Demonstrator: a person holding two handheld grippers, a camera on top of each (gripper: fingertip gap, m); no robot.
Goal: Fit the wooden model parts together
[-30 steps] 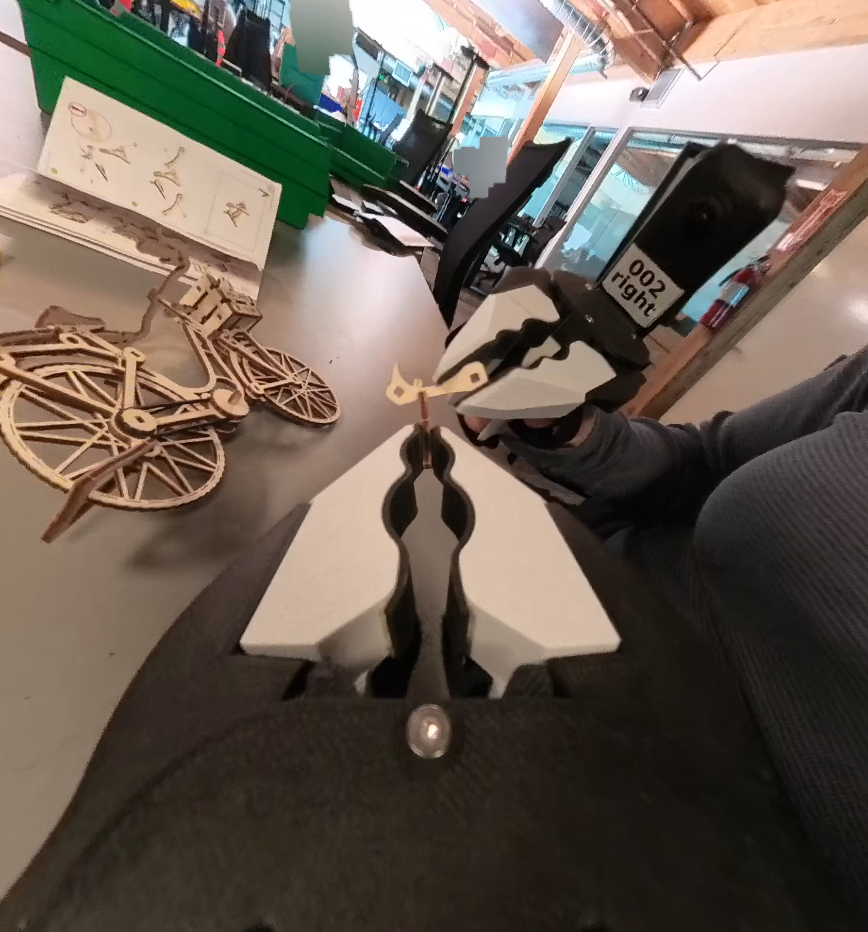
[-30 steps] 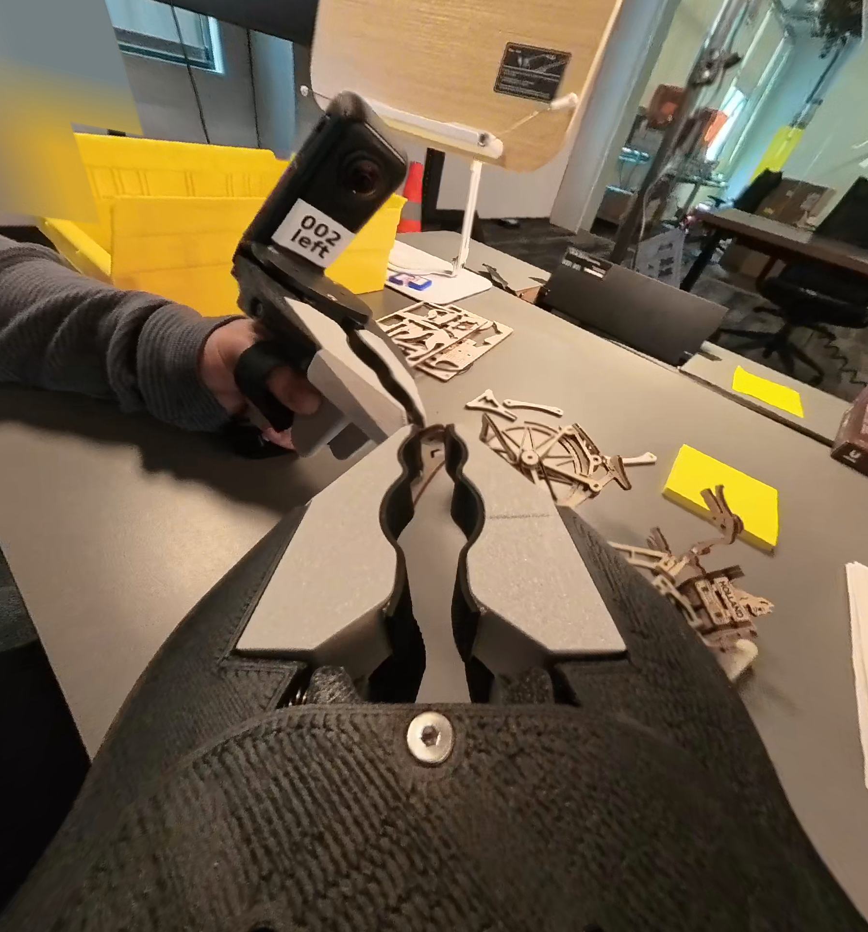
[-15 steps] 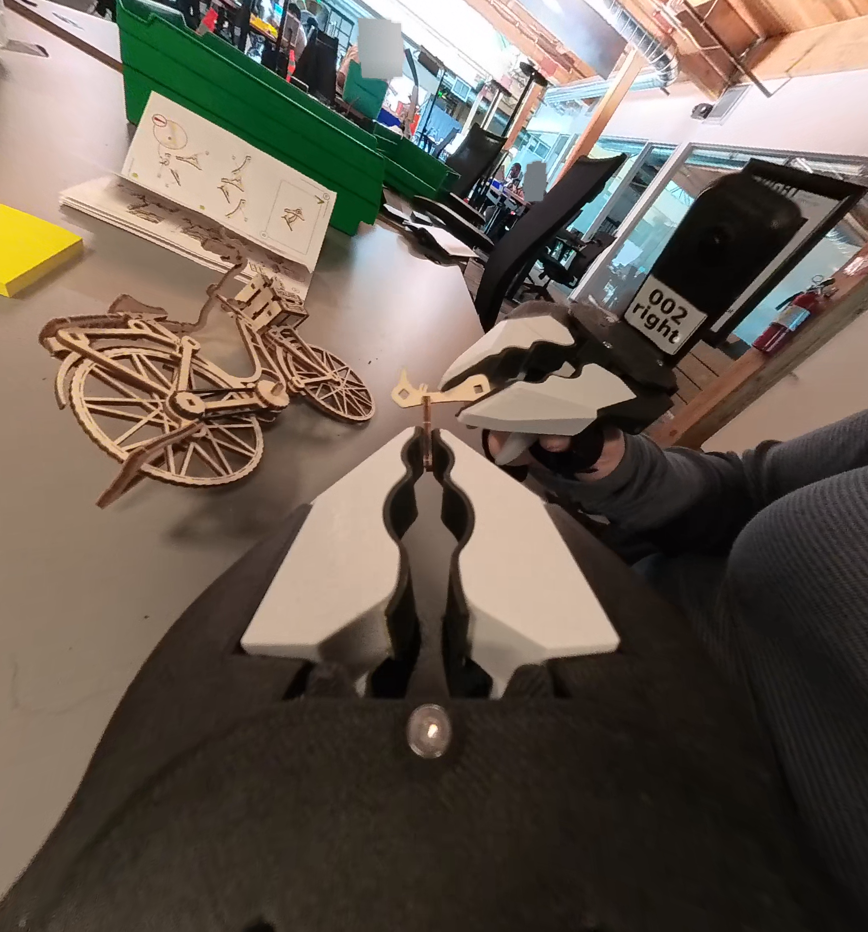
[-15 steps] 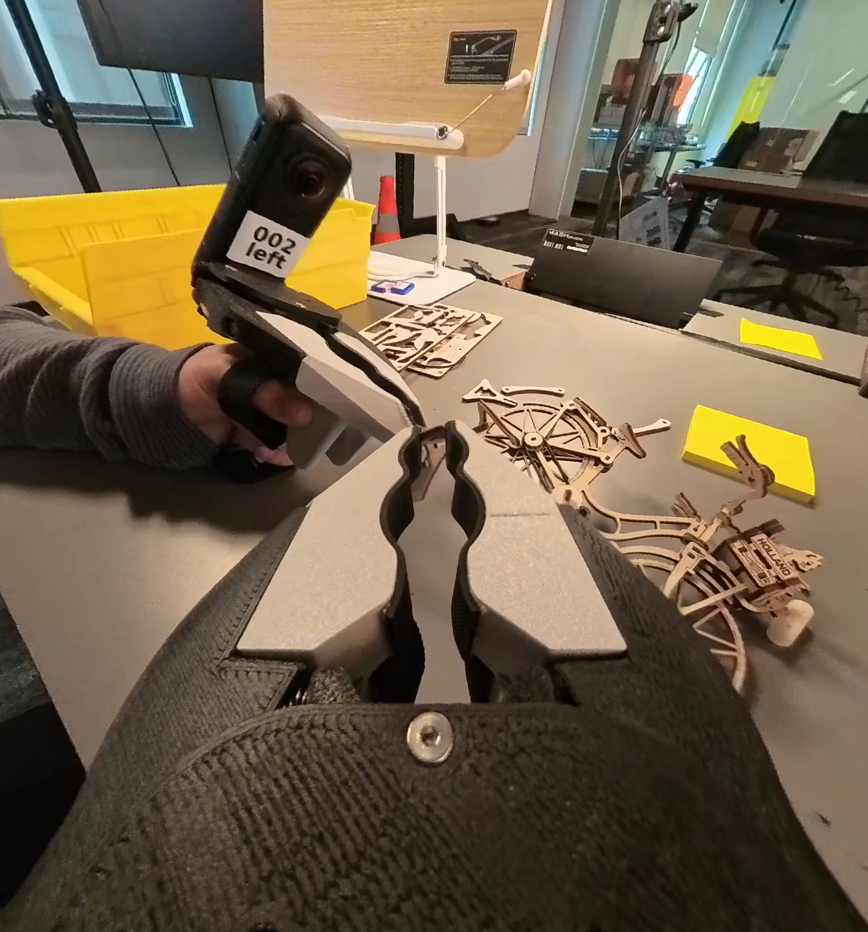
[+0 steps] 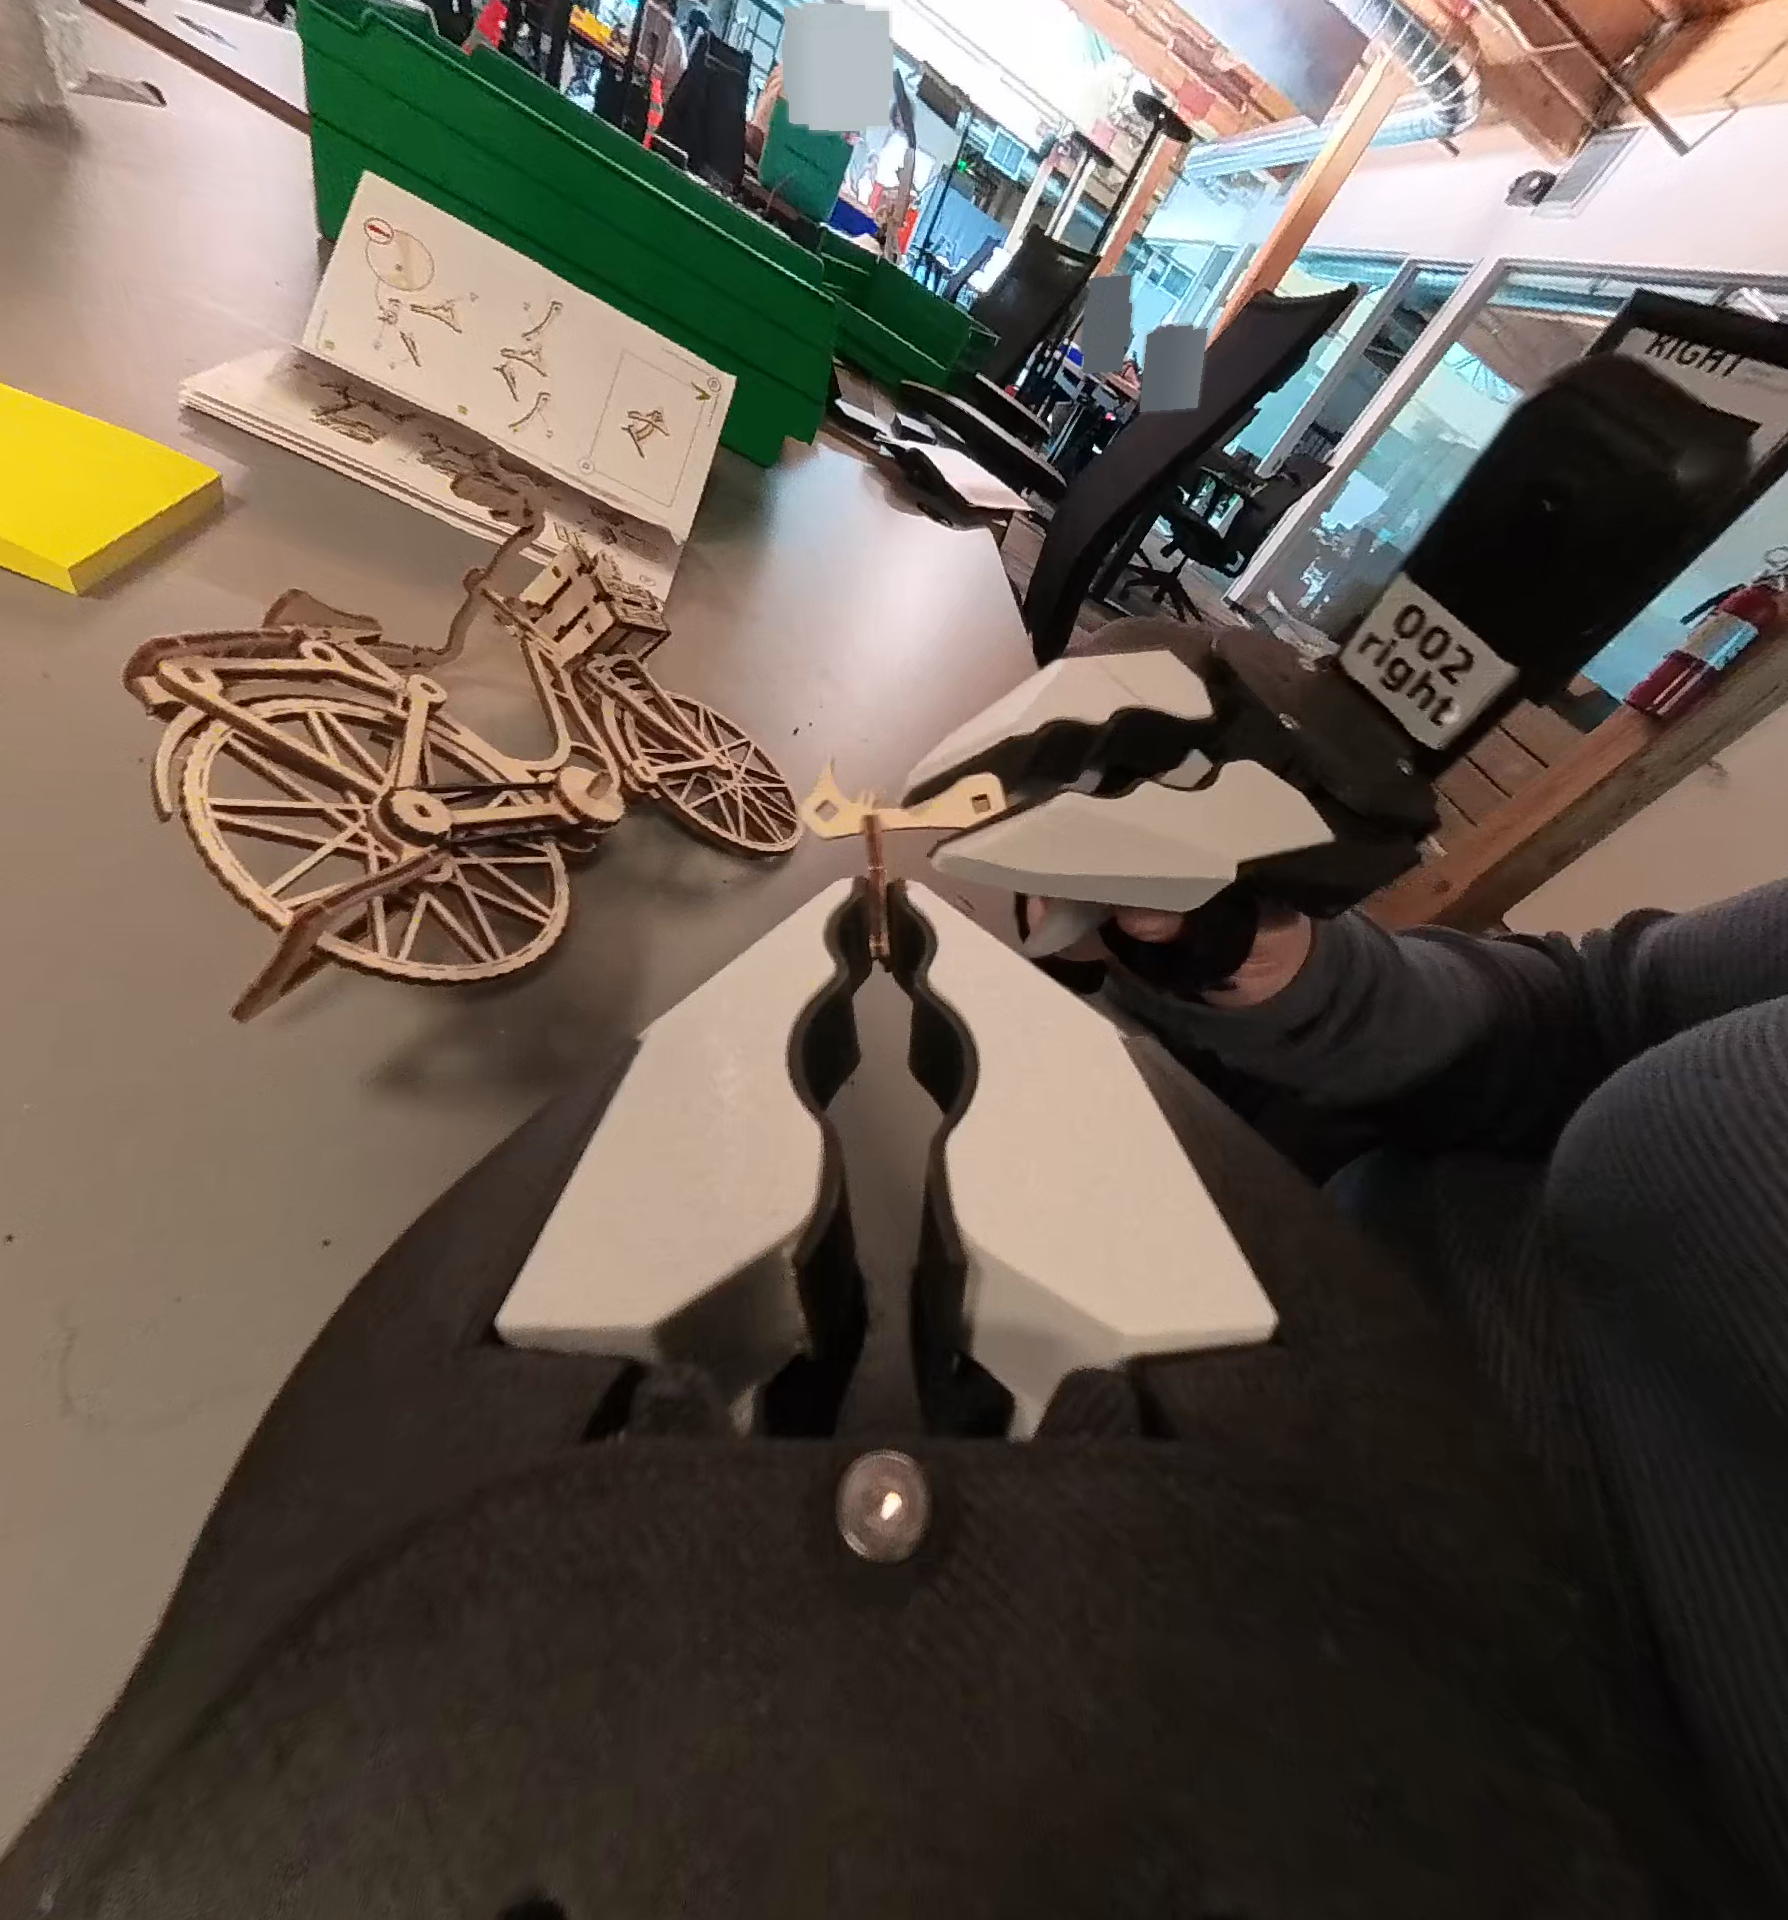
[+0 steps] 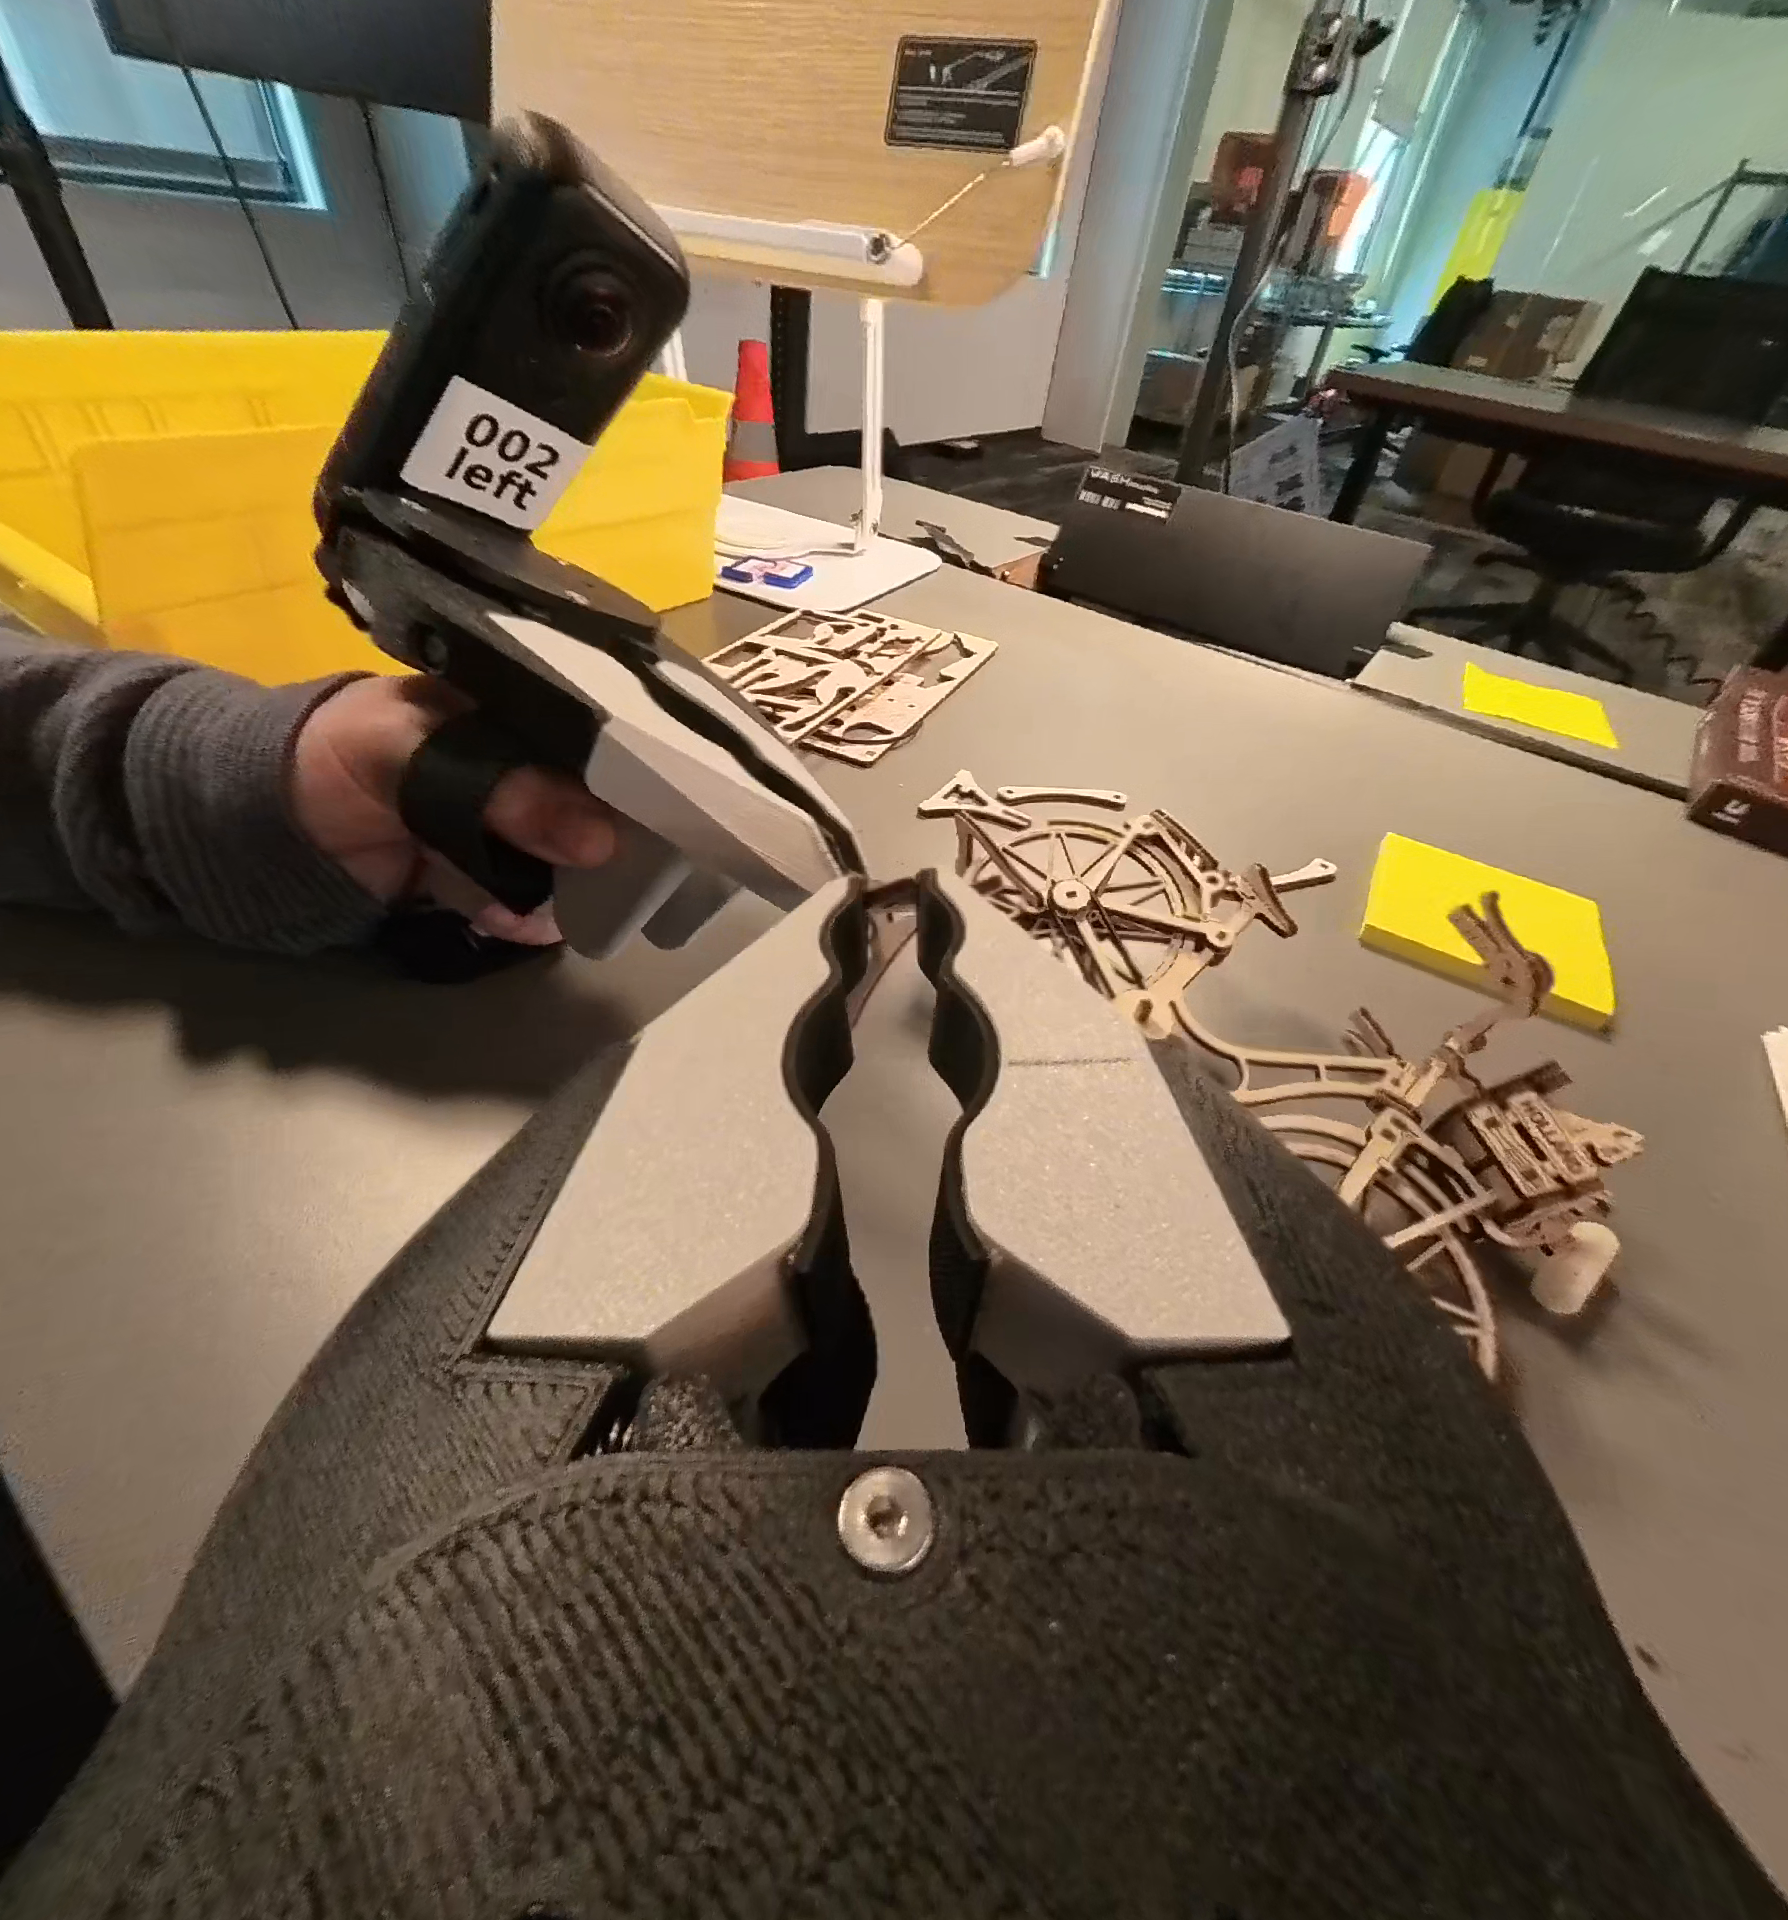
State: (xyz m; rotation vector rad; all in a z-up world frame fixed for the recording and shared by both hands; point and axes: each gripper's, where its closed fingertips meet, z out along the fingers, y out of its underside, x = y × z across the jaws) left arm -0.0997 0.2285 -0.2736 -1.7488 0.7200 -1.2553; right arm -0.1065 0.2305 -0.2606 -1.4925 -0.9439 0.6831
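Joining: two thin plywood pieces meet in mid-air at frame centre, above the grey table (image 5: 90,1195).
Left gripper (image 5: 877,914): pinching a narrow wooden strip (image 5: 875,883) edge-on at its very tips.
Right gripper (image 5: 957,816): clamped on a flat pronged wooden part (image 5: 869,814), which crosses the strip's top end.
Model: the part-built wooden bicycle (image 5: 433,790) lies flat at left of frame, well apart from the joint.
Risk, misalignment: the slot is too small to make out; pushing off-axis could likely jam or snap the thin ply.
Risk, slip: both holds are tip-only, so a twist might pivot either piece loose onto the table.
Risk, collision: the jaw tips sit just beside each other and could knock.
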